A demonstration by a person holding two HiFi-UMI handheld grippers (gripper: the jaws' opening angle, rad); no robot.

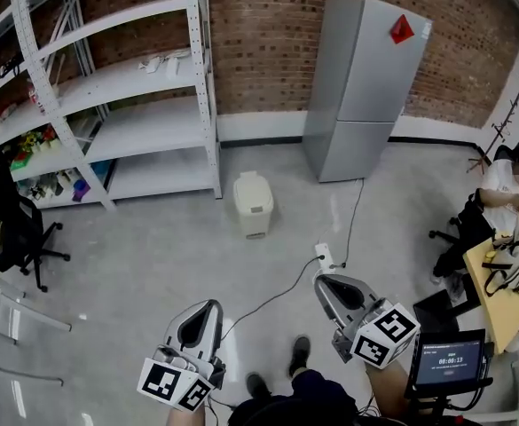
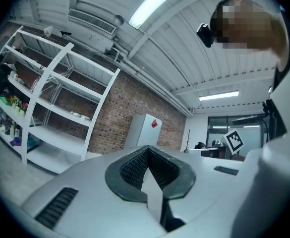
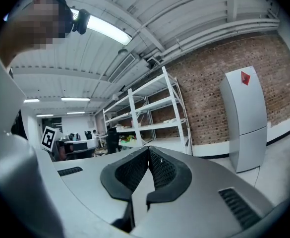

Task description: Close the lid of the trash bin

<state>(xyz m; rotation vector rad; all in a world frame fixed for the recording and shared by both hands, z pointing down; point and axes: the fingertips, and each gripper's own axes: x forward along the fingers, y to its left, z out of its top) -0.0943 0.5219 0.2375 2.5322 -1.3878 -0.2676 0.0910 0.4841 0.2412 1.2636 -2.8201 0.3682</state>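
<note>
**Desk:** Head view: what's in the frame?

**Photographer:** A beige trash bin stands on the grey floor in front of a brick wall. It sits between white metal shelving and a silver refrigerator. Its lid looks down, though from this far off I can't be certain. The left gripper and right gripper are held low at the bottom edge, side by side. Both point toward the bin and are well apart from it. A white power strip lies on the floor just beyond the right gripper. A seated person is at the far right.

**Desk:** And the left gripper view?

**Photographer:** The jaws are closed, with the ribbed black pads meeting at the tips and nothing between them. The camera tilts upward, taking in a ceiling strip light, with the shelving and refrigerator past the jaws.

**Desk:** The right gripper view?

**Photographer:** Much the same. The jaws are pressed together tip to tip and hold nothing. The shelving stands beyond the jaws and the refrigerator against the brick wall at right.
</note>
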